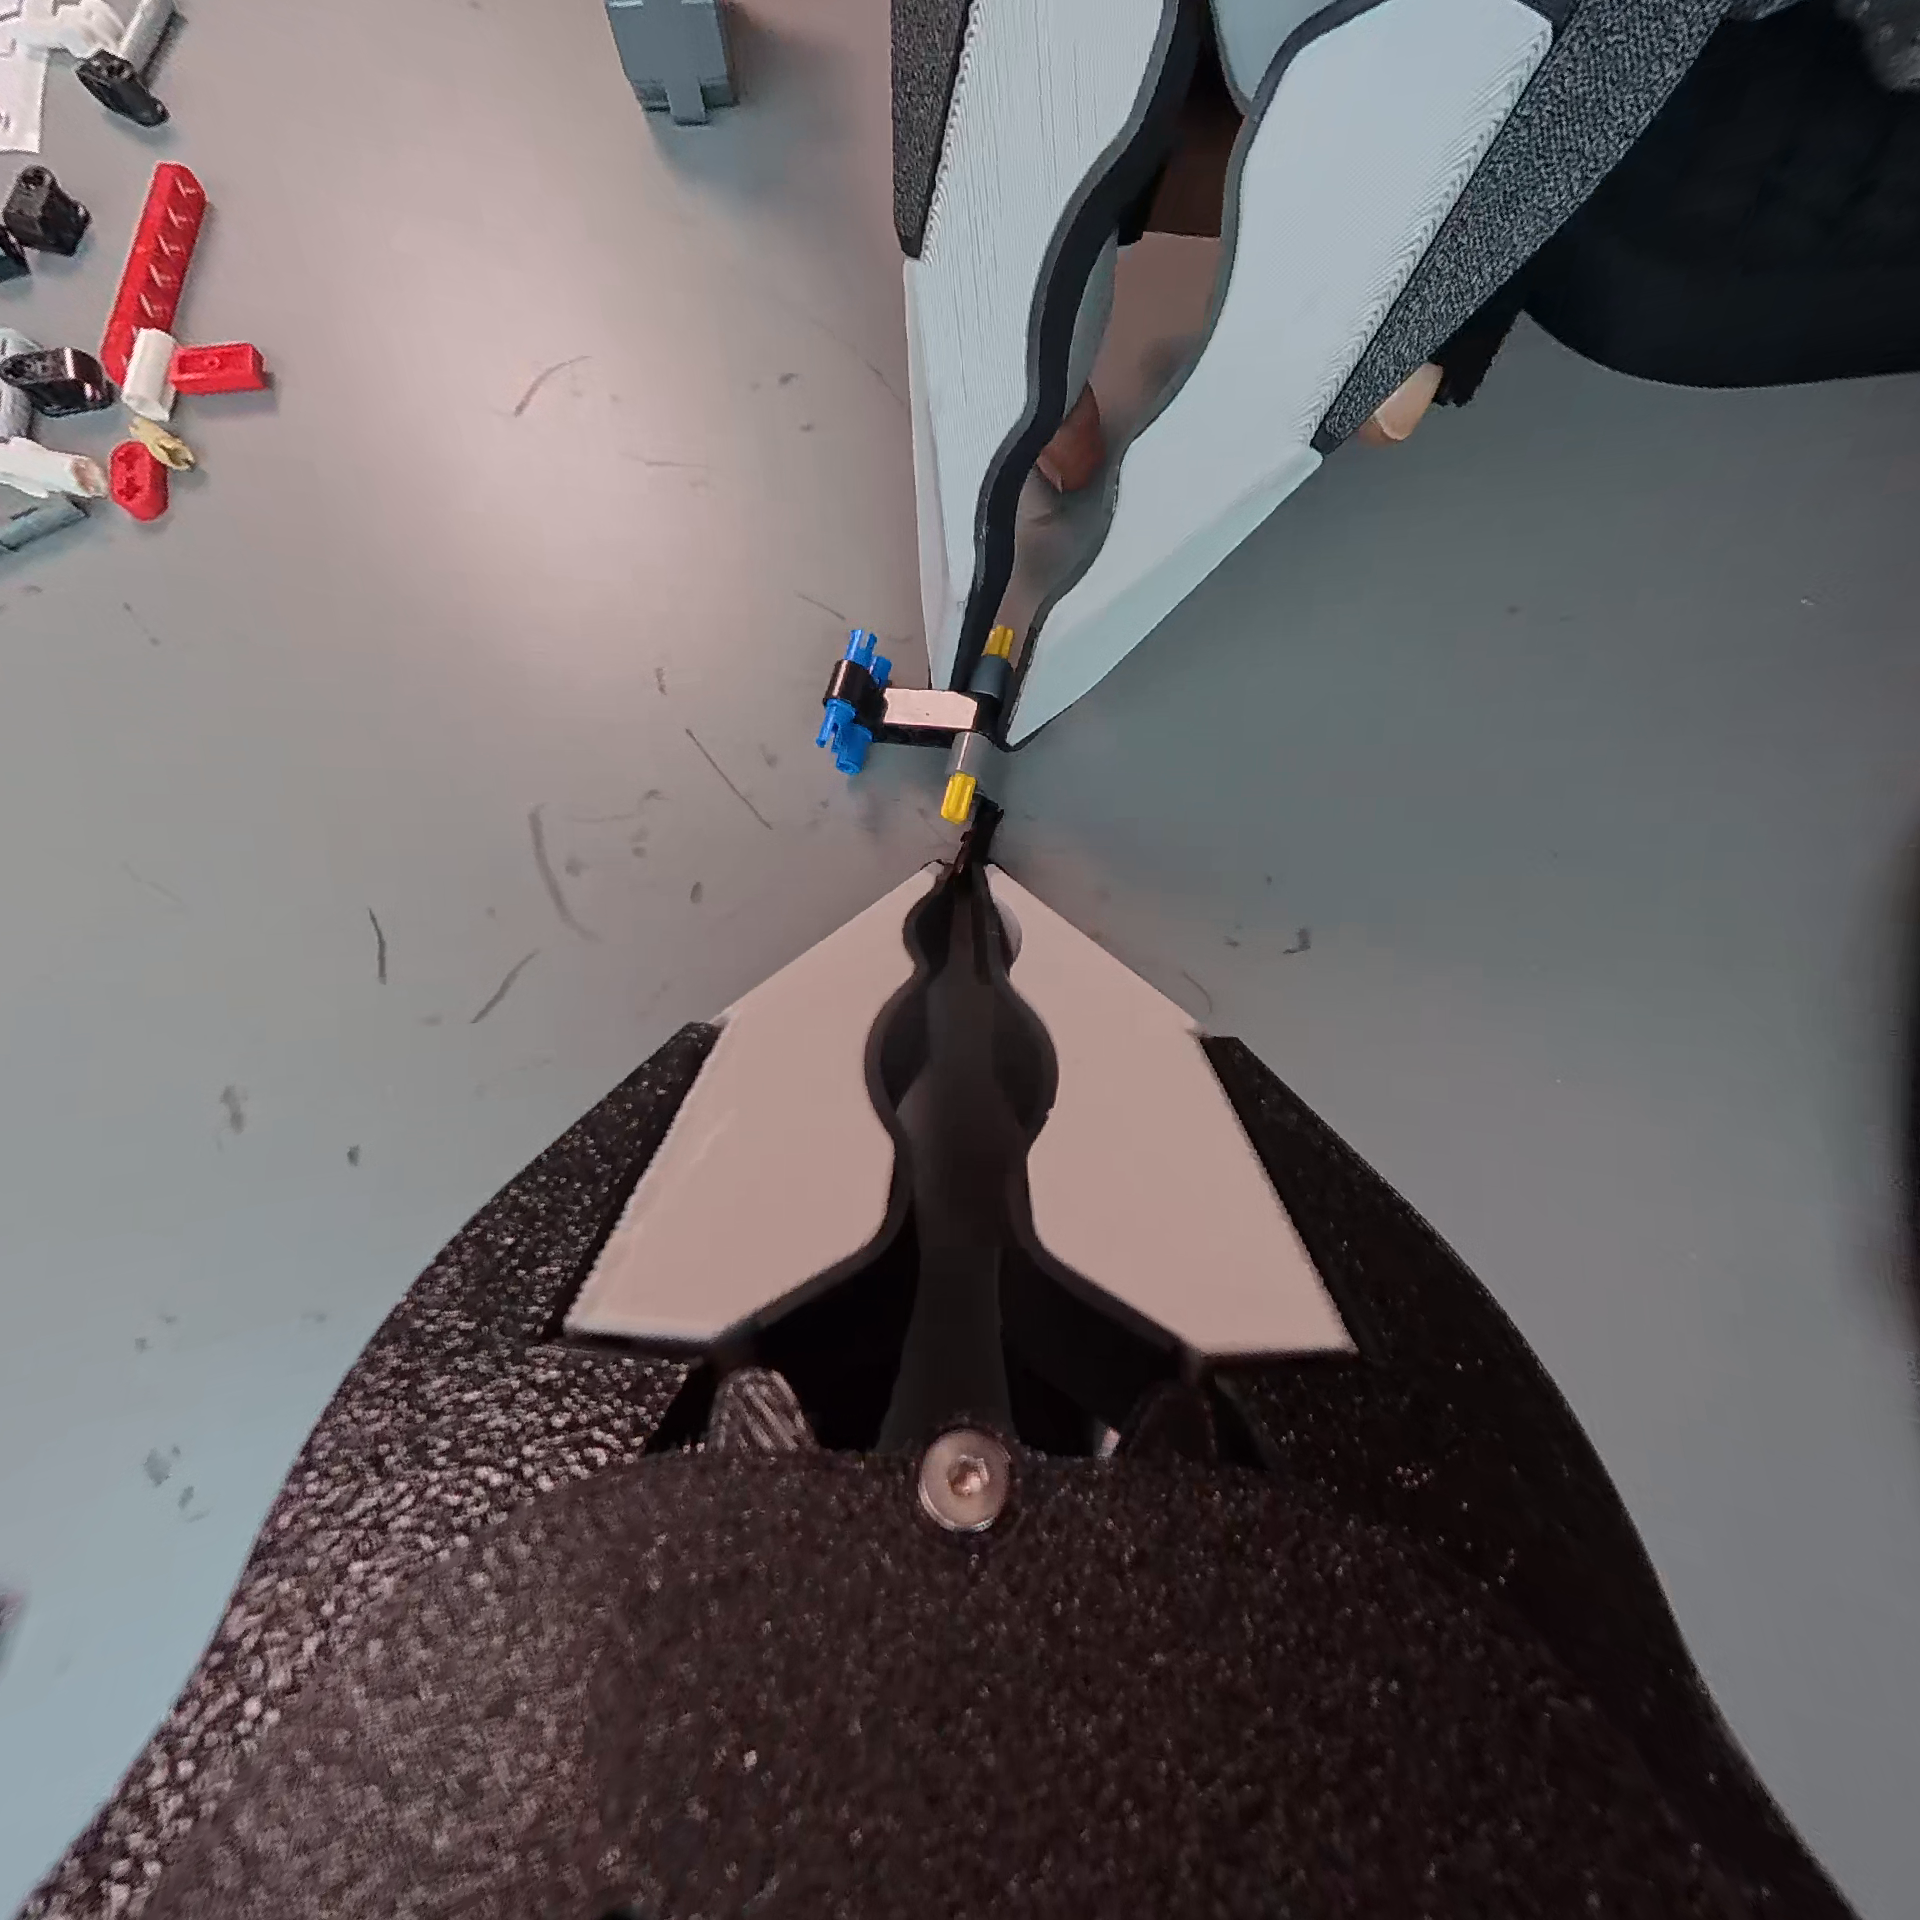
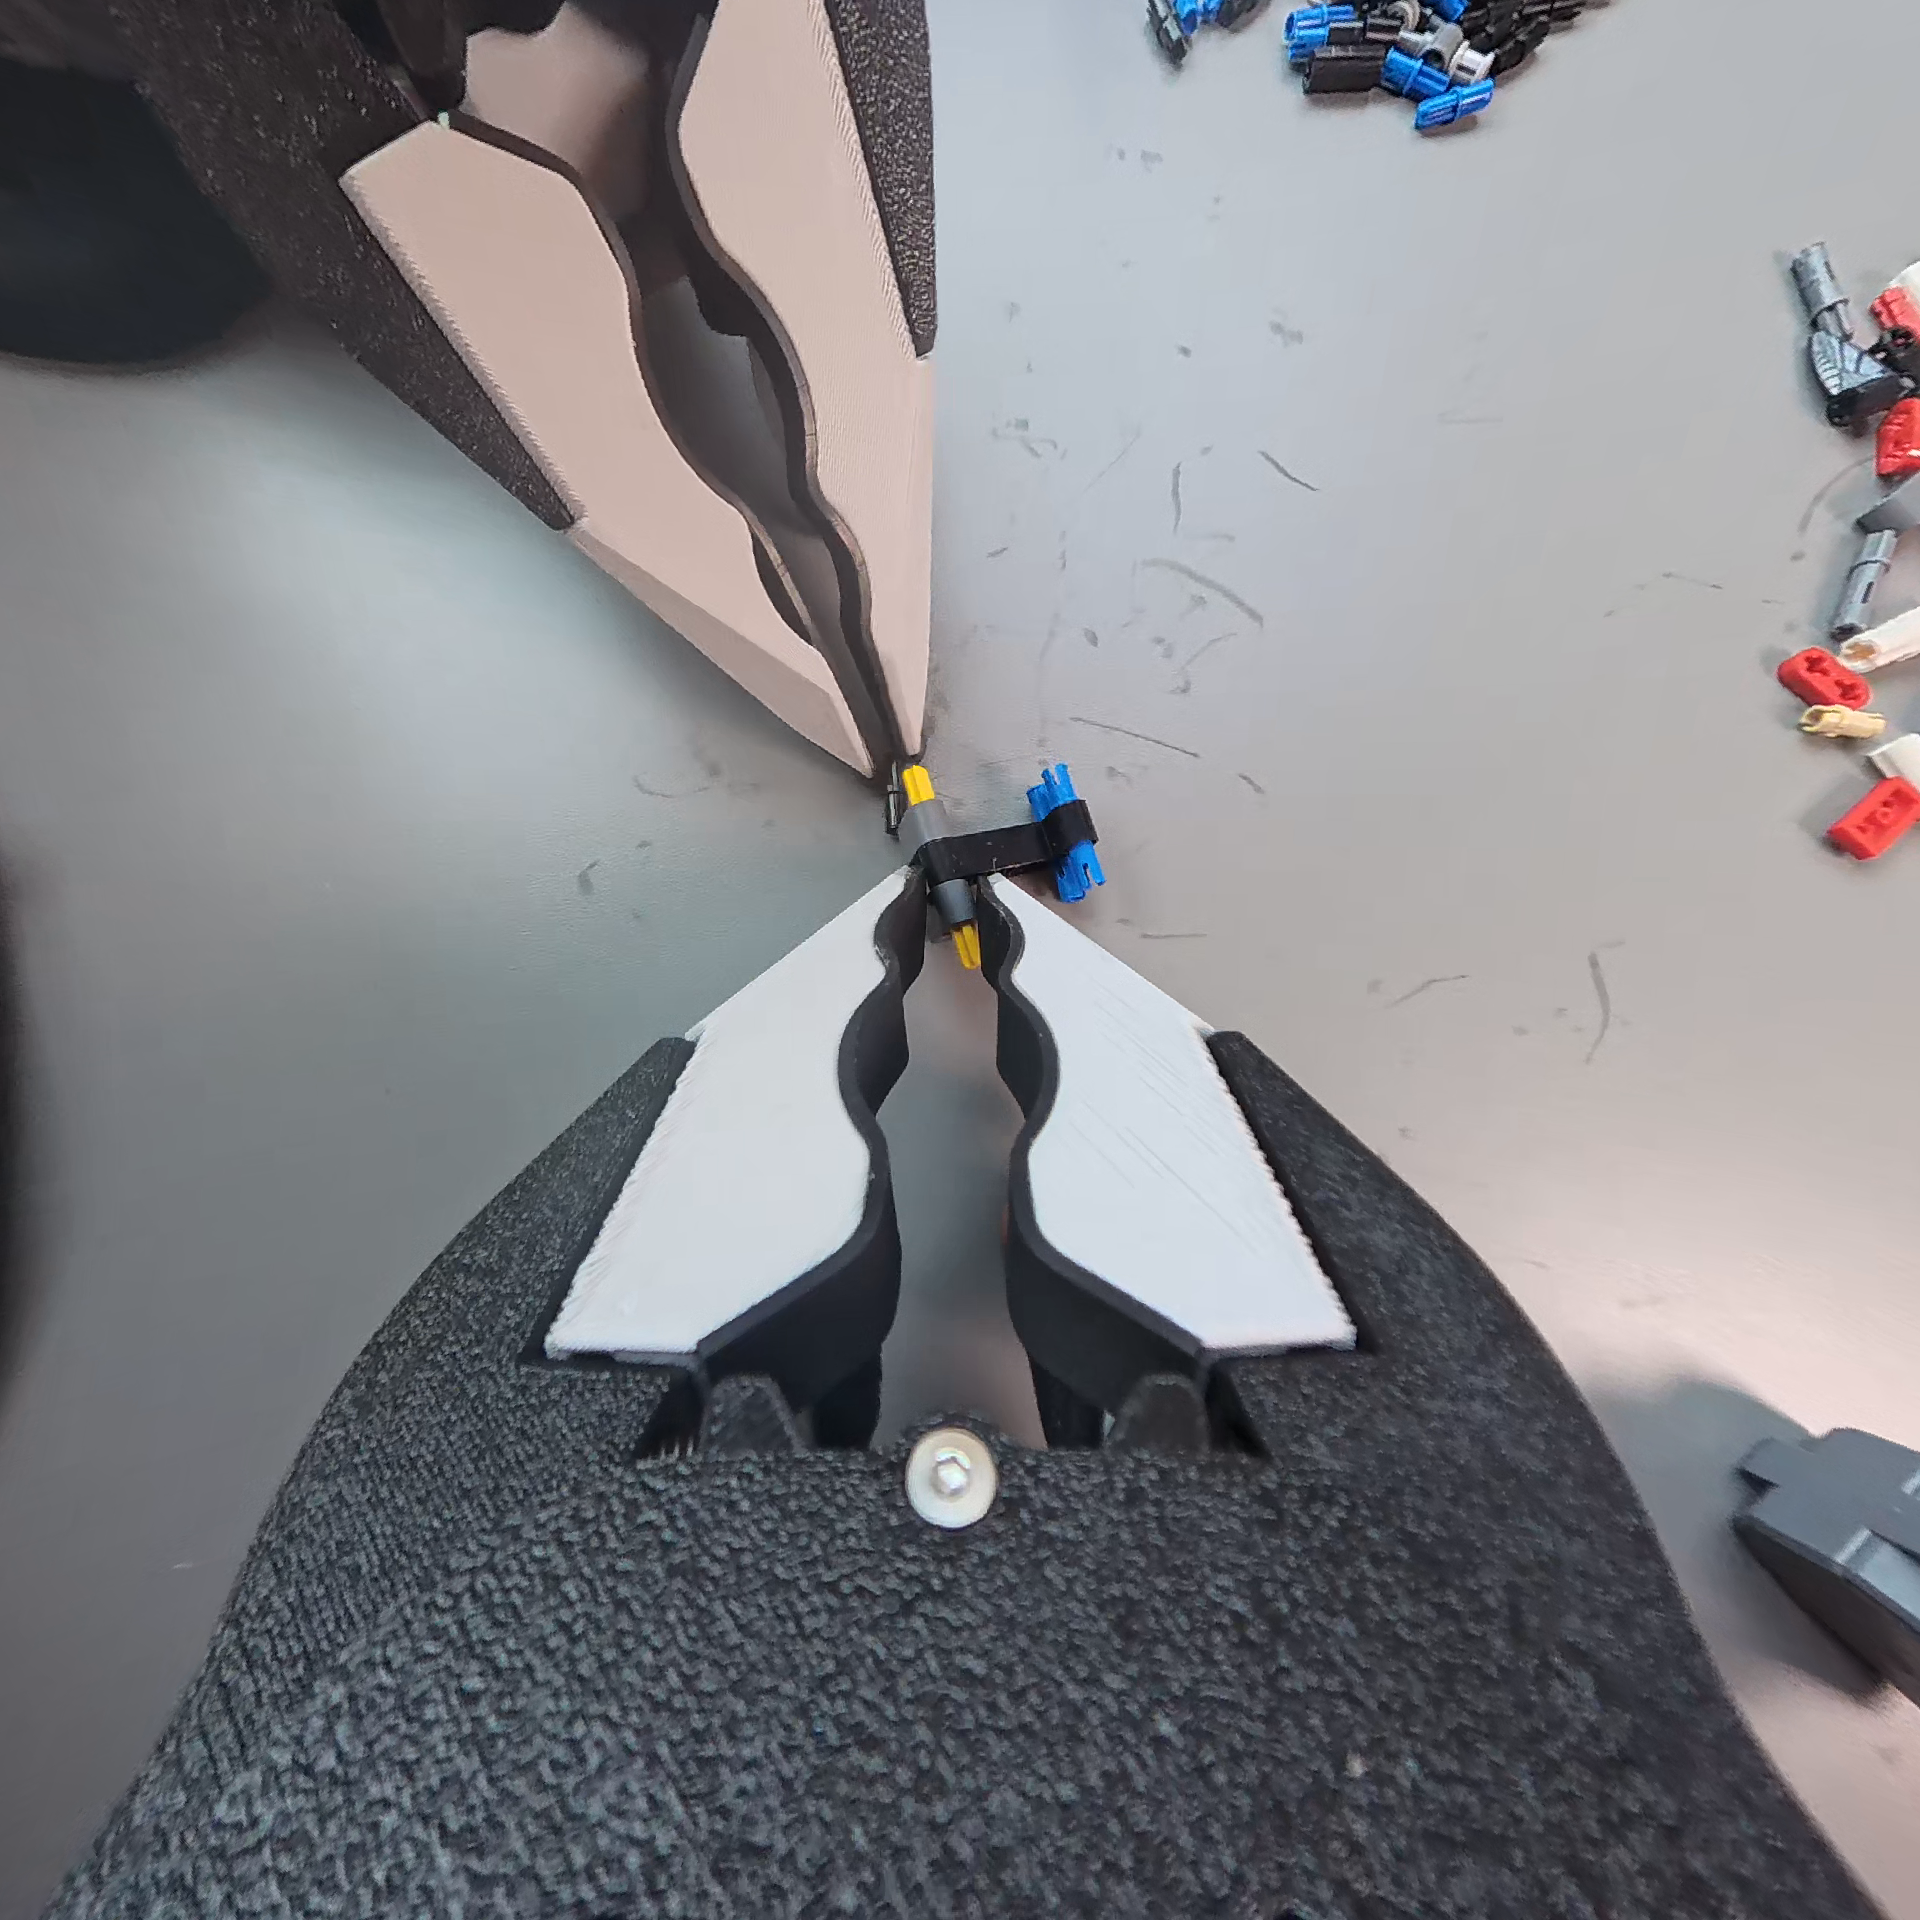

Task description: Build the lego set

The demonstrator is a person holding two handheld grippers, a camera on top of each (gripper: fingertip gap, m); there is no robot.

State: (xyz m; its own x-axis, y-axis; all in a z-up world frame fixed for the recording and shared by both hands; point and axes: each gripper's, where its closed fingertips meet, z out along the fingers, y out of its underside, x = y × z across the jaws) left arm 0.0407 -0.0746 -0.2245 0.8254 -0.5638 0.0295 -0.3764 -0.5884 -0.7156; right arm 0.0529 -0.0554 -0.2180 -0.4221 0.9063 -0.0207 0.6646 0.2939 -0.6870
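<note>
Pebbled black plastic fills the bottom of the left wrist view, with a silver screw set in it and two smooth beige fingers tapering forward. That left hand-held gripper (image 1: 971,868) has its tips pressed together on a small thin black piece (image 1: 982,831), just short of the yellow axle's near end. Opposite, the right hand-held gripper (image 1: 992,717) comes down from the top with ridged pale grey fingers edged in dark rubber, nipping the small lego assembly (image 1: 925,717): a glossy black liftarm with a blue pin at its free end and a yellow axle in a grey sleeve. Fingertips of a person's hand (image 1: 1397,410) show behind those fingers. Red, black and white loose parts (image 1: 156,312) lie well off to the left on the scuffed grey tabletop (image 1: 520,1039), and a grey block (image 1: 675,52) sits at the top edge.

Grainy black housing likewise fills the bottom of the right wrist view. Its pale grey fingers are narrowly parted, closed around the axle sleeve beside the black liftarm. The left hand-held gripper's beige tips meet at the axle's far end, nothing between the two tools but the assembly. A heap of blue and black pins (image 2: 1392,52) lies far up, red and grey pieces (image 2: 1860,623) at the right edge, and a dark grey moulded part (image 2: 1839,1538) at lower right.
</note>
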